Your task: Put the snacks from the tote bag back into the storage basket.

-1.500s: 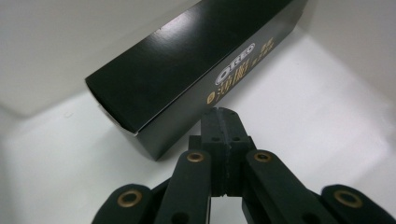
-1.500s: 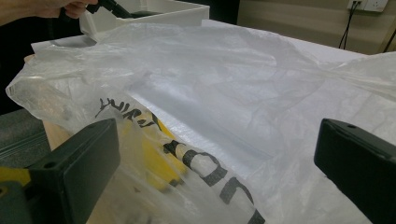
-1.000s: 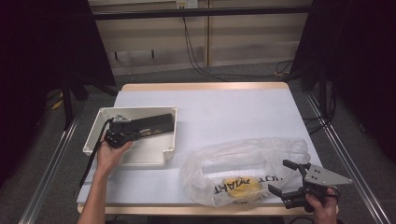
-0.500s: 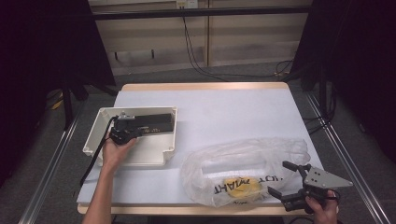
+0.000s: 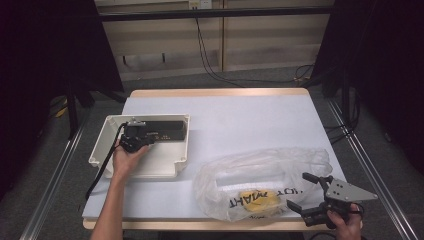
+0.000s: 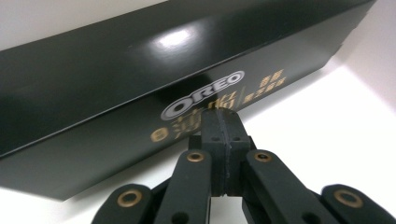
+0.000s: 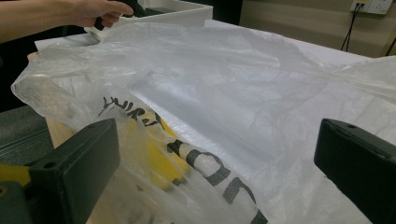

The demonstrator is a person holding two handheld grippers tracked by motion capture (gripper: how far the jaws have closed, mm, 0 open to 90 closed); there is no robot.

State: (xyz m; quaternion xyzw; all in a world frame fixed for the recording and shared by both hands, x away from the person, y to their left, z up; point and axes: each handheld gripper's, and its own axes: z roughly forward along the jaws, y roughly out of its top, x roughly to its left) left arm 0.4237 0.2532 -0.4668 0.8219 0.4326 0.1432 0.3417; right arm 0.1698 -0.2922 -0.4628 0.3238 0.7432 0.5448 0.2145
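The left gripper point(image 6: 223, 122) has its two black jaws pressed flat together with nothing between them, their tips just short of the long glossy black cardboard box point(image 6: 154, 88) that lies straight ahead of them. From the left gripper view the side of that box can be read: "OREO" in white-outlined letters, a gold round mark and gold Chinese characters beside it, too small and blurred at the far end to make out. From above, the same box point(image 5: 162, 131) is only a dark bar with a faint pale mark, lying along the far wall inside the shallow white plastic tray point(image 5: 155, 167), with the left gripper point(image 5: 135, 141) reaching into the tray from the near side.

The right gripper point(image 5: 304, 196) stands with its jaws wide apart and holds nothing. Just ahead of it and between the jaw tips lies the crumpled clear plastic bag point(image 7: 224, 98), printed with bold black letters over a yellow patch. The high view shows part of the print upside down, roughly "OT MIART" point(image 5: 252, 199); I cannot read it whole. The right gripper view shows the bag's folds and creases up close, and beyond the bag the person's left hand point(image 7: 95, 11) at the tray's rim point(image 7: 173, 10).
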